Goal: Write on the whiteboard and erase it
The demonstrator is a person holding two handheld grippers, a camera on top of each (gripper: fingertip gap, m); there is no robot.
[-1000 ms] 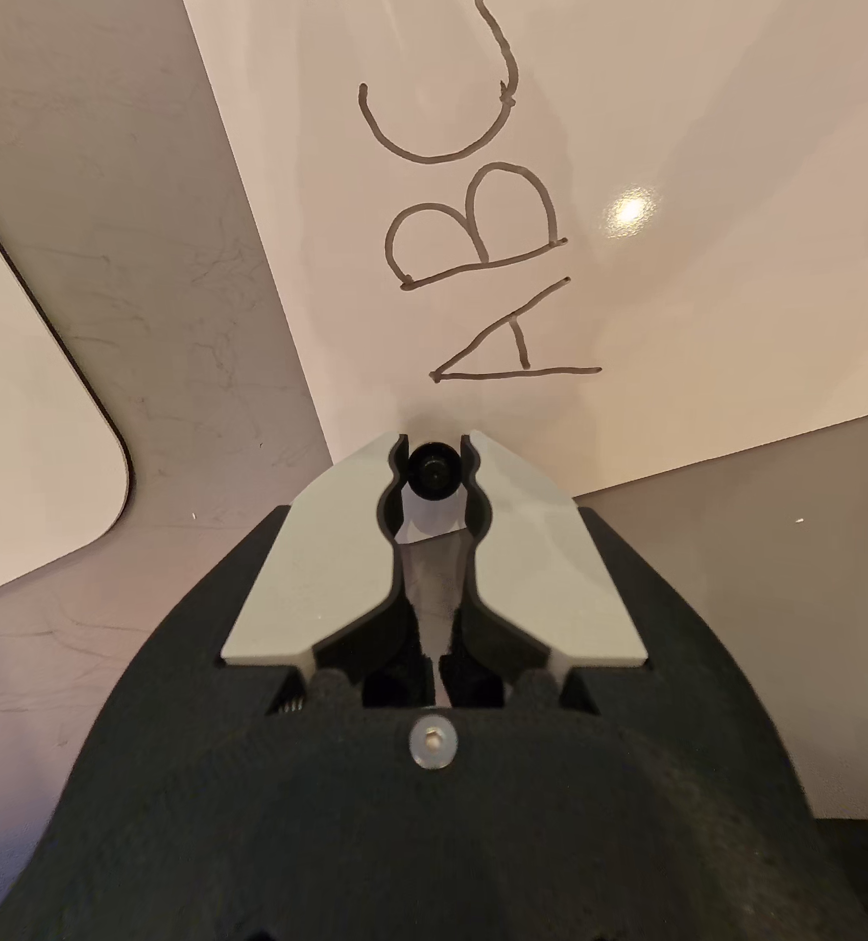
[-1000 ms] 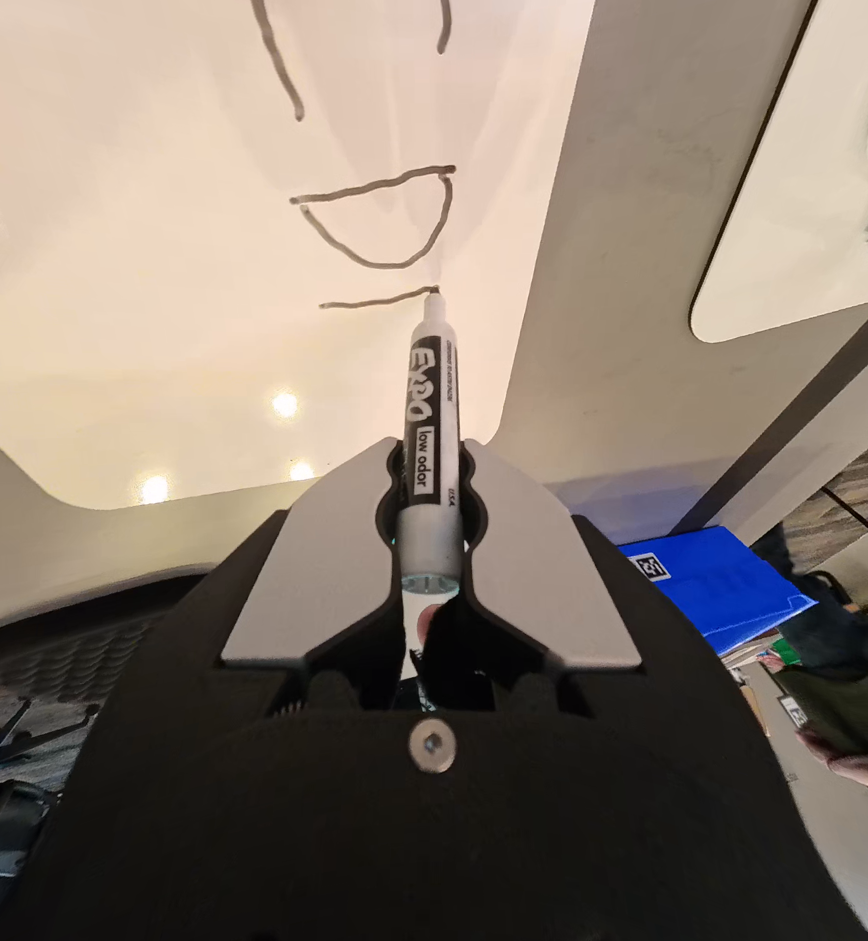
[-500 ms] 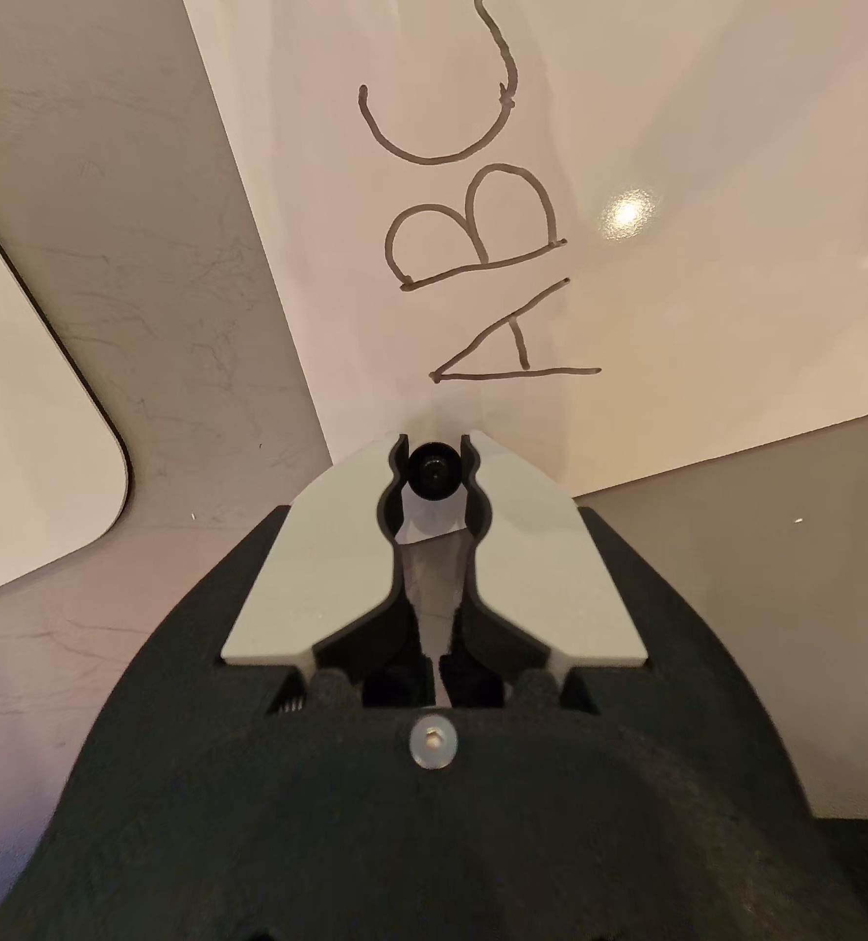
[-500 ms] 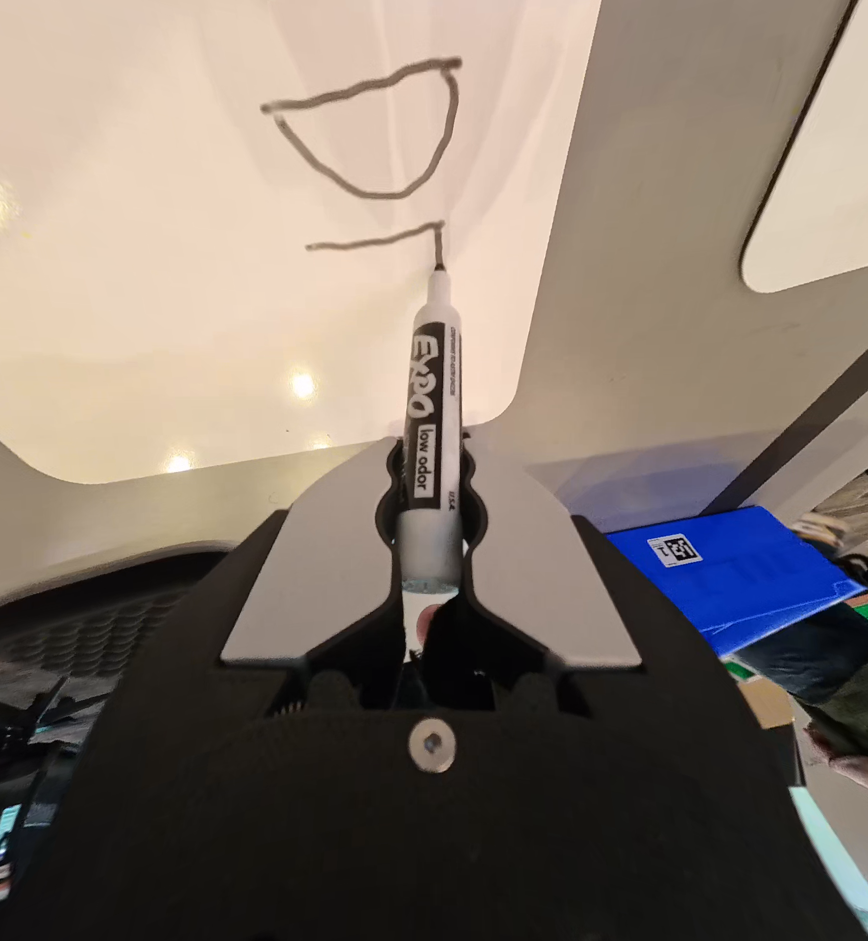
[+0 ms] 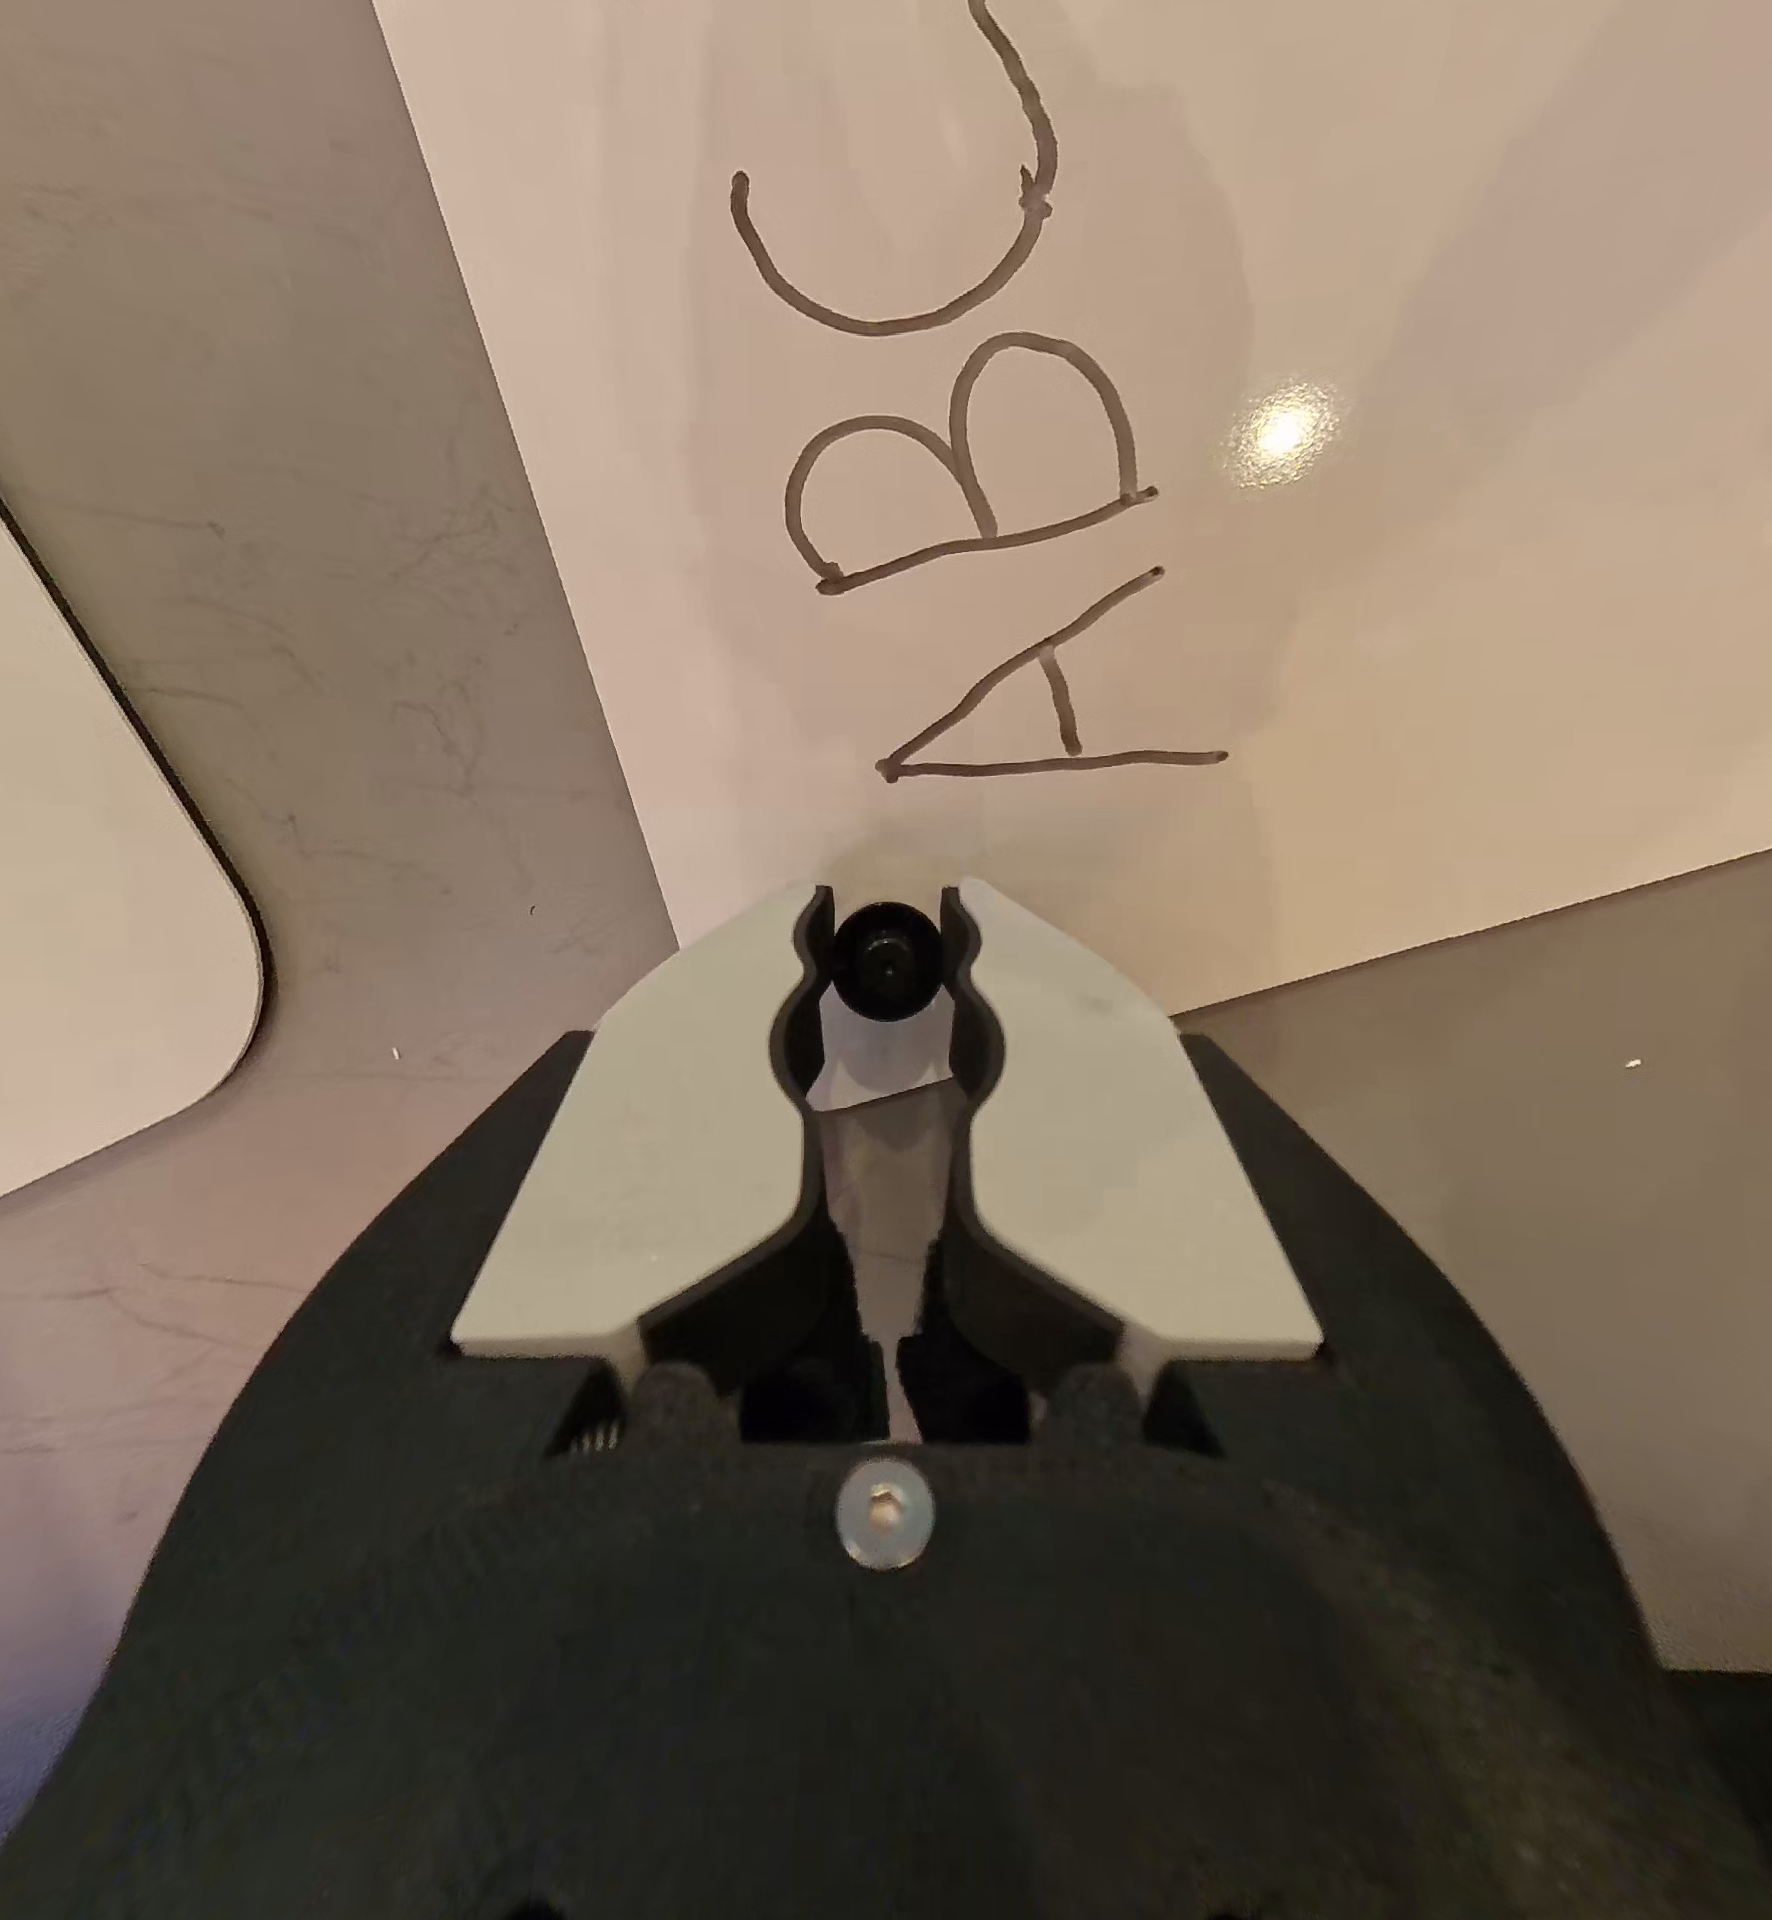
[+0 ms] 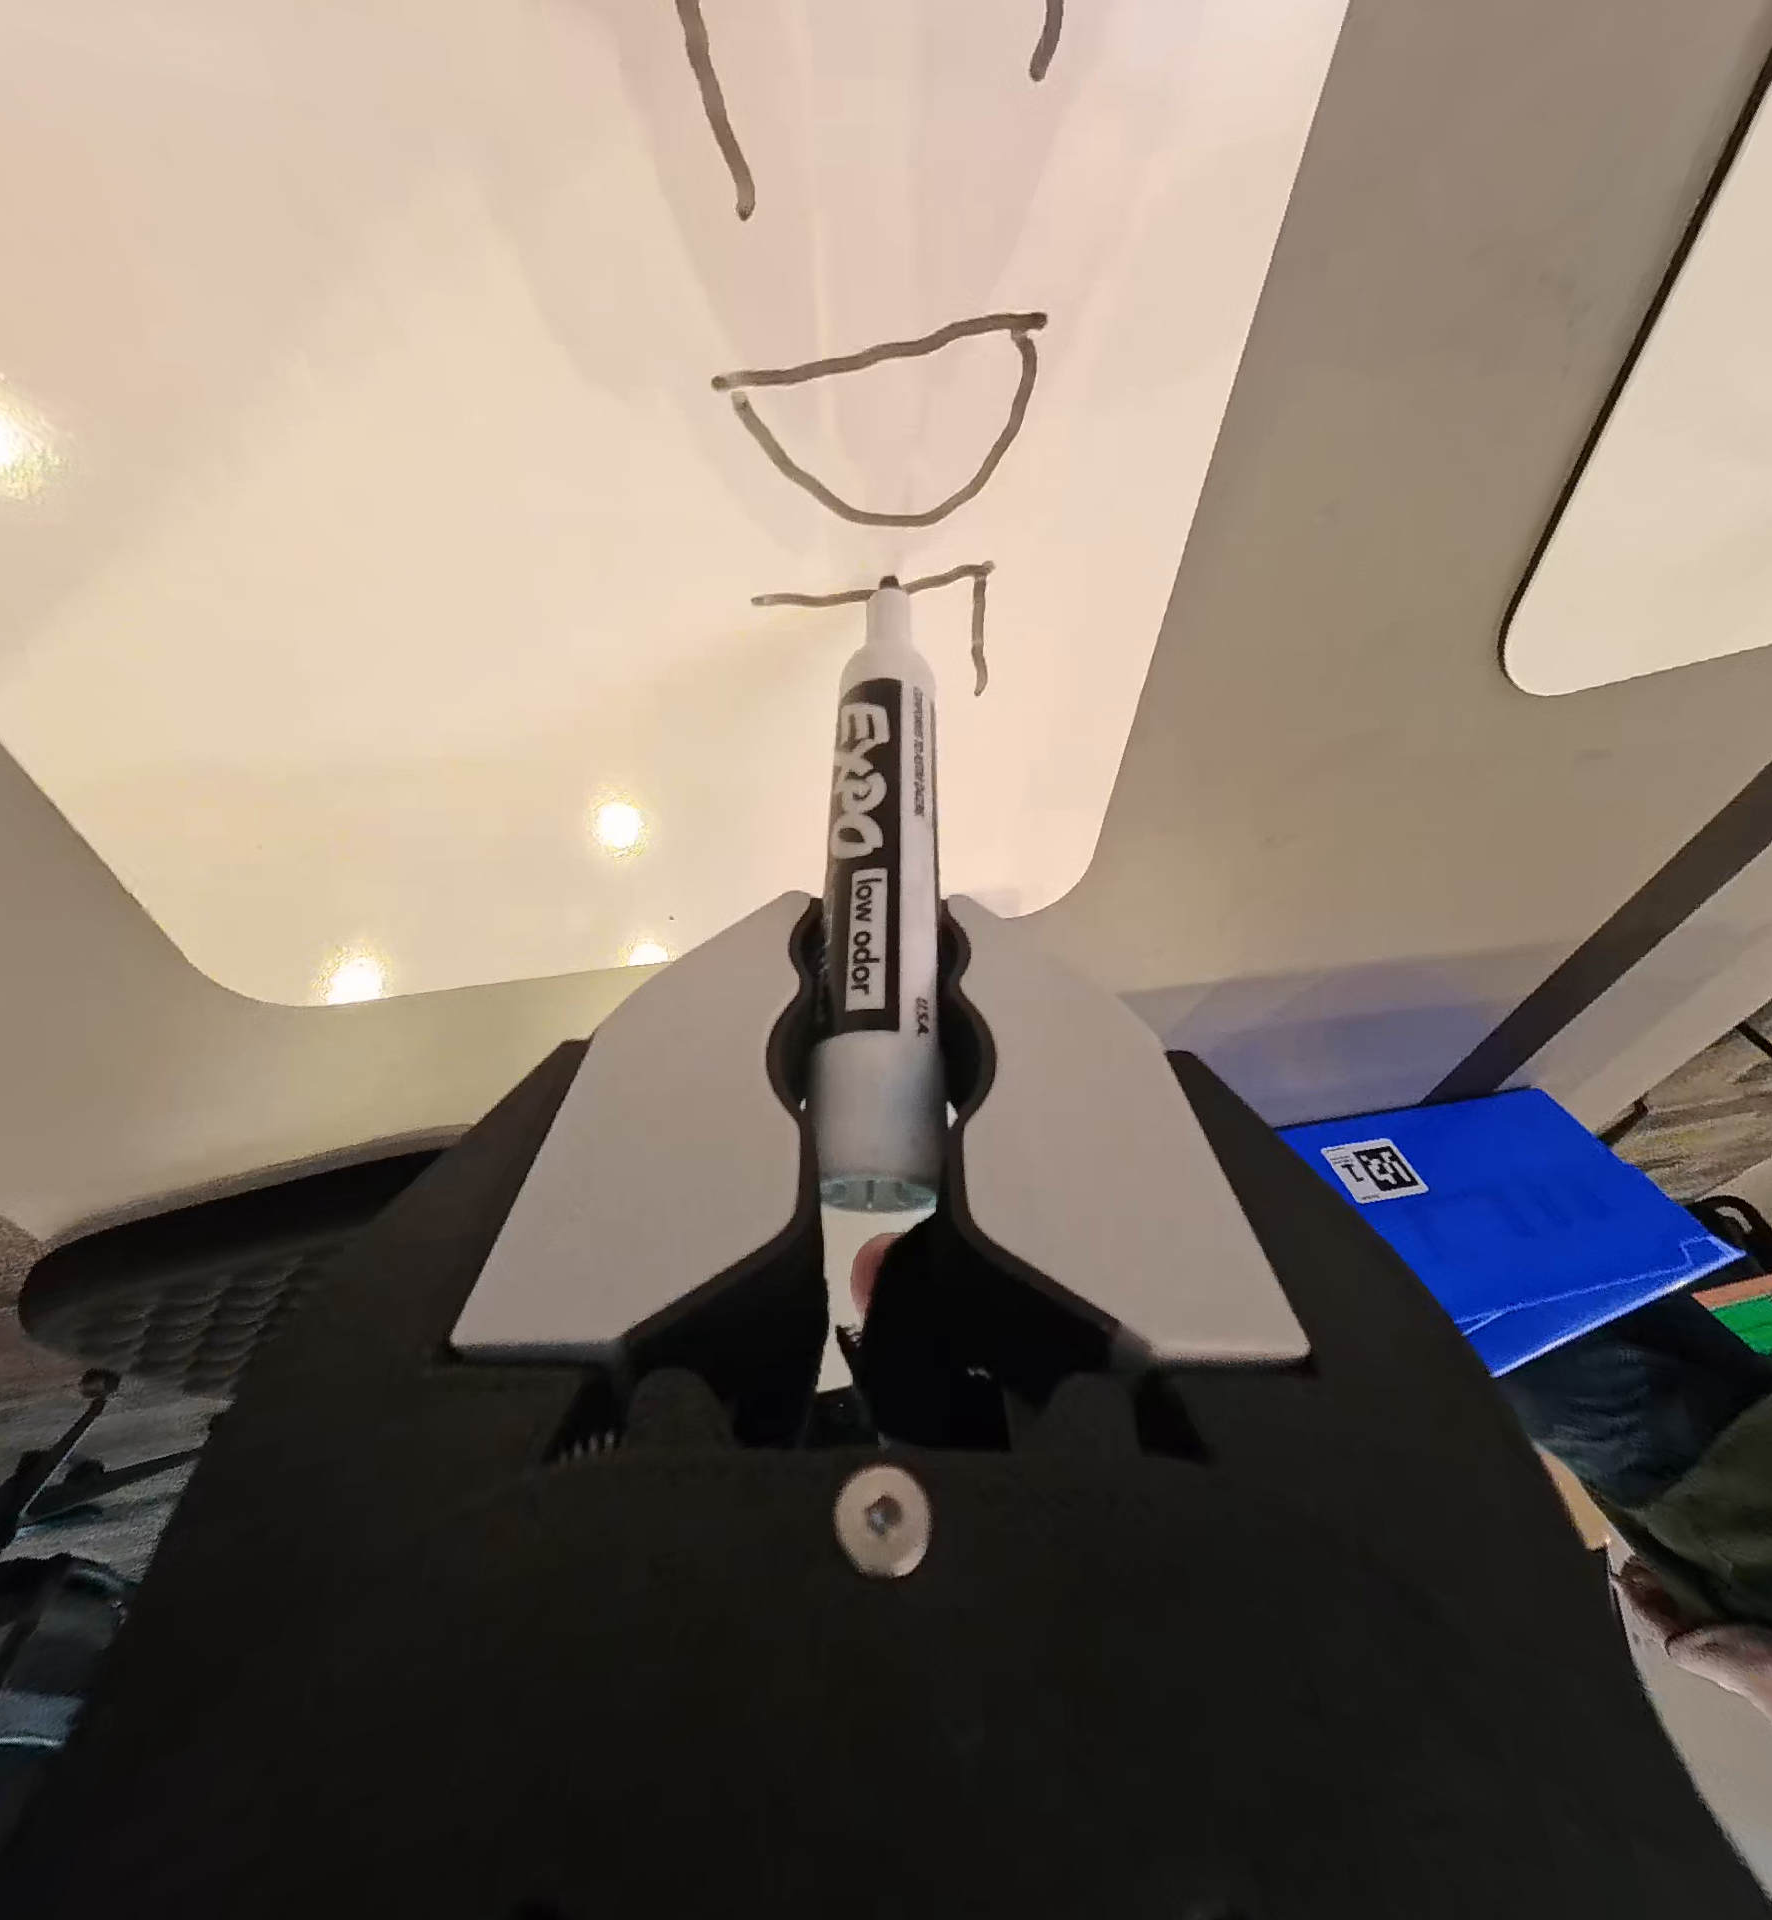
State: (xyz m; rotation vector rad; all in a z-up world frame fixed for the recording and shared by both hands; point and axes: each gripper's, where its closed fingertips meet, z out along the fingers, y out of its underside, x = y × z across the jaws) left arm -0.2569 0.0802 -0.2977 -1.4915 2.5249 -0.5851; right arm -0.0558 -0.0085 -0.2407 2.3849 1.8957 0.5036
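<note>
Right wrist view: marker point(image 6: 877, 831) clamped in the right gripper point(image 6: 880, 935), tip on the whiteboard point(image 6: 342, 520) at frame centre.
Its white barrel with a black label runs straight up out of the narrow jaws, pads pressing both sides; dark strokes point(image 6: 882, 436) sit above the tip. Left wrist view: left gripper point(image 5: 887, 940), equally narrow, pinches a black cap point(image 5: 887, 961) at centre, just below more strokes point(image 5: 965, 468) on the glossy whiteboard point(image 5: 1381, 260). A blue folder point(image 6: 1464, 1216) lies at right.

Bare whiteboard point(image 6: 290, 571) left of marker point(image 6: 877, 831), grey frame point(image 6: 1308, 520) close right
</note>
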